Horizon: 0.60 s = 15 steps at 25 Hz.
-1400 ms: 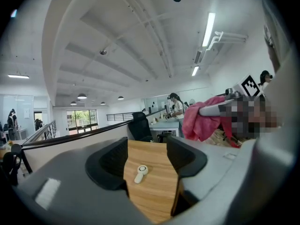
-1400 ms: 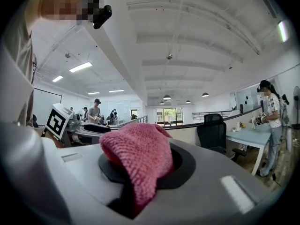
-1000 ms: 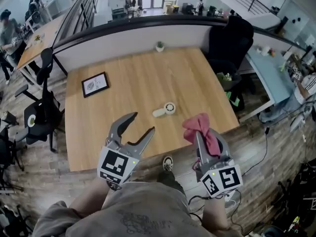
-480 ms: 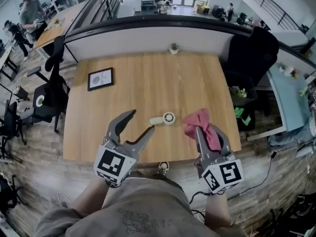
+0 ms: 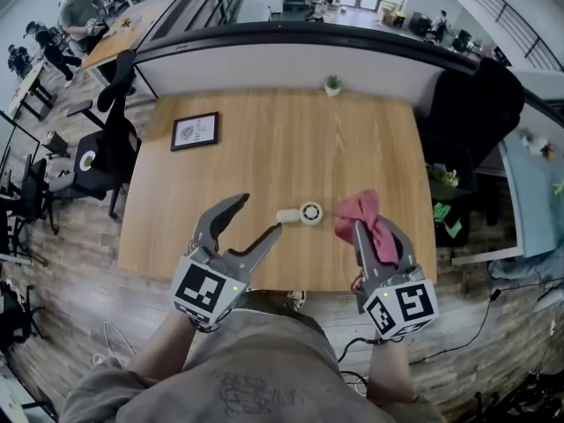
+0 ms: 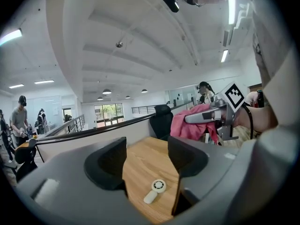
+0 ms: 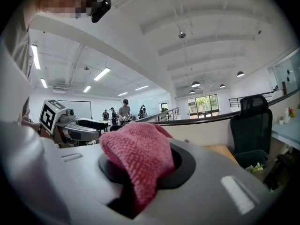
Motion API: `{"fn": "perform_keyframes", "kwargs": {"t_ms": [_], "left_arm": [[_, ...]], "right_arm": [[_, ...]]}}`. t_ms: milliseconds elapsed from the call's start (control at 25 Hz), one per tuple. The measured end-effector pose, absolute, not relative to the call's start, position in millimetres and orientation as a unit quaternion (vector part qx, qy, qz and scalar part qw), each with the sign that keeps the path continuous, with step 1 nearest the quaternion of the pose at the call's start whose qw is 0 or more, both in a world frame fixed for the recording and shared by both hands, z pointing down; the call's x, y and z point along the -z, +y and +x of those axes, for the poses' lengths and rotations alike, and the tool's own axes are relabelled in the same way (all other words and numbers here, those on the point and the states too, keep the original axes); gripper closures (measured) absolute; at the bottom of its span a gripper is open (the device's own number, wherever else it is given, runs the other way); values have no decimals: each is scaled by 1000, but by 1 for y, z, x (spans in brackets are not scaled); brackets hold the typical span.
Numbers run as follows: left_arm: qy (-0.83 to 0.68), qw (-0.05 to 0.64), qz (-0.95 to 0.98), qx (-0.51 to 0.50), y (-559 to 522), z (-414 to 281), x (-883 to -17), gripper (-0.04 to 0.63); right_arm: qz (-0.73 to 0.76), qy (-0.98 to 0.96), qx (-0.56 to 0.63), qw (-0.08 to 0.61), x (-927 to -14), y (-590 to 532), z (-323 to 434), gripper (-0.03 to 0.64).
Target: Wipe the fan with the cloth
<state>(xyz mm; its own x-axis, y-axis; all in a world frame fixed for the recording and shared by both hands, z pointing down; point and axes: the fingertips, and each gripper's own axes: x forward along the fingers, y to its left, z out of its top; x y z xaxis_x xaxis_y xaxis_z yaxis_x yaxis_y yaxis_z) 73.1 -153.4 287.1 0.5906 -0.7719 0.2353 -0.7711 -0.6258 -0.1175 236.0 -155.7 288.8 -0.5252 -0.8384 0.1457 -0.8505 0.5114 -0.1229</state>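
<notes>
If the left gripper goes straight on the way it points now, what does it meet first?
Most likely the small white handheld fan lying on the table; it shows between the open, empty fingers of the left gripper. Height is unclear, so the gripper might pass above it.

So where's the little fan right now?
In the head view the white fan lies near the front edge of the wooden table, just right of the open left claw and left of the pink cloth.

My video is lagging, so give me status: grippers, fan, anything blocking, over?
Left gripper open, empty, aimed at fan, not touching. Right gripper shut on pink cloth. Fan lying on table. Path clear.
</notes>
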Motion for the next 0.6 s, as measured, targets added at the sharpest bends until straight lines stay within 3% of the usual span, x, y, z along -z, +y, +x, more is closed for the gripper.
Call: {"fn": "perform_keyframes", "kwargs": {"t_ms": [600], "left_arm": [[308,25,-925,222,-168,74,-346,316]], "right_arm": [[524,-839,-129,65,-326,-172,226,531]]}}
